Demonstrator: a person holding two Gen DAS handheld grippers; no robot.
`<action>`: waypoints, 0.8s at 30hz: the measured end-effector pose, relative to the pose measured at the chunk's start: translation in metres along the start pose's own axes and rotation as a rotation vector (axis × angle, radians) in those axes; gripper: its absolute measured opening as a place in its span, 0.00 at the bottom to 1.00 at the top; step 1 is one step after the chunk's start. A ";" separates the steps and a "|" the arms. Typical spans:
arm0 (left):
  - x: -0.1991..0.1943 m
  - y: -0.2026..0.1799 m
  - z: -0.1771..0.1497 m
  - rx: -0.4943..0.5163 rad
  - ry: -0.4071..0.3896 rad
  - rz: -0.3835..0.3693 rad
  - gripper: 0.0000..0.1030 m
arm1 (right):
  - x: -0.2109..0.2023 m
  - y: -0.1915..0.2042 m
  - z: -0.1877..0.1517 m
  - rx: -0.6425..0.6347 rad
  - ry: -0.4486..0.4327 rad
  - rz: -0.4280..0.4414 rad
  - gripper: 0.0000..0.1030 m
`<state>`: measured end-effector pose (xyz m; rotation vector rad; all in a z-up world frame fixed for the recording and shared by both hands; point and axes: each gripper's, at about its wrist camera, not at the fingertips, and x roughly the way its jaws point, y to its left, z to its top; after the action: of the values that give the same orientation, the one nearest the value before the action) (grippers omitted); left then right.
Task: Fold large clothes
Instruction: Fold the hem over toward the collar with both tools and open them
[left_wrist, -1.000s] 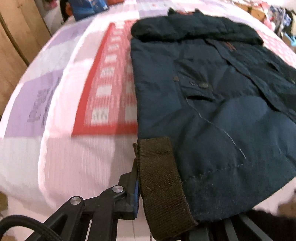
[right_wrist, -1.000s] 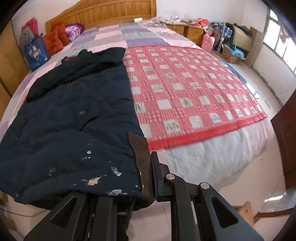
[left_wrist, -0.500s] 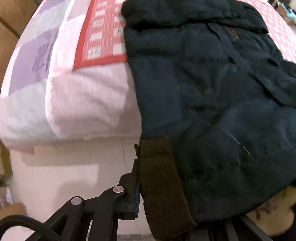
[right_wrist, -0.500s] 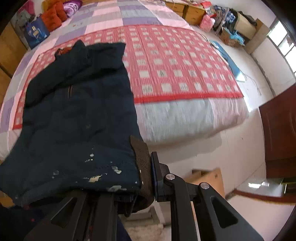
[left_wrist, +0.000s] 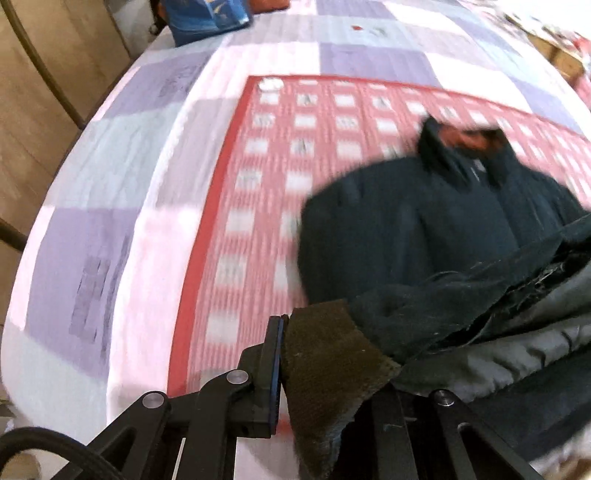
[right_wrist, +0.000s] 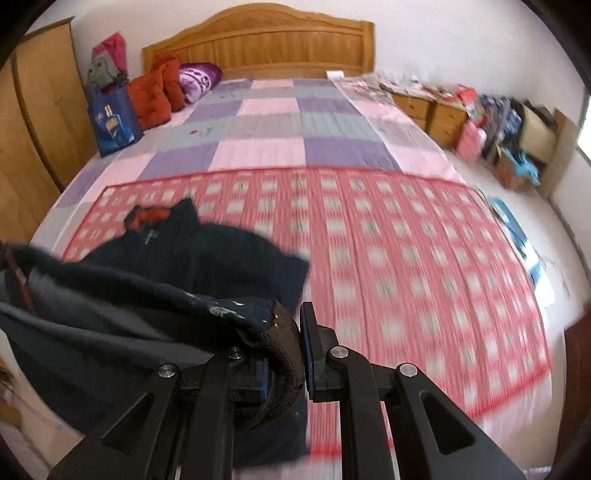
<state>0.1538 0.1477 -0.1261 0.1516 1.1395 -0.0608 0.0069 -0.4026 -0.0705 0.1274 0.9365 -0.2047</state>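
Observation:
A dark navy padded jacket (left_wrist: 406, 229) lies on the red checked cloth (left_wrist: 295, 155) on the bed, collar at the far end. My left gripper (left_wrist: 325, 373) is shut on its brown ribbed hem band (left_wrist: 325, 362) at the left corner. My right gripper (right_wrist: 286, 354) is shut on the brown hem band (right_wrist: 284, 343) at the right corner. Both hold the hem lifted and carried over the jacket's upper part (right_wrist: 207, 254), so the grey lining (left_wrist: 517, 332) faces up between them.
The bed has a pink and purple patchwork cover (right_wrist: 295, 122) and a wooden headboard (right_wrist: 258, 40). A blue bag (right_wrist: 112, 122) and red cushions (right_wrist: 155, 92) sit at its far left. A wooden wardrobe (right_wrist: 33, 122) stands left; cluttered nightstands (right_wrist: 436, 110) stand right.
Both grippers have swung the held hem up from beyond the bed's foot and forward over the jacket toward the collar. The jacket is now doubled over, lining showing.

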 end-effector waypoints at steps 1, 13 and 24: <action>0.019 -0.002 0.020 -0.003 0.003 0.013 0.14 | 0.019 -0.001 0.014 0.004 0.002 0.006 0.14; 0.224 -0.019 0.097 0.014 0.289 0.020 0.38 | 0.247 -0.008 0.065 0.108 0.284 -0.055 0.15; 0.197 0.004 0.102 0.171 0.244 -0.183 0.61 | 0.249 -0.023 0.077 0.131 0.343 -0.031 0.69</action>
<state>0.3284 0.1415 -0.2633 0.2099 1.3900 -0.3097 0.2052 -0.4701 -0.2271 0.2749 1.2669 -0.2785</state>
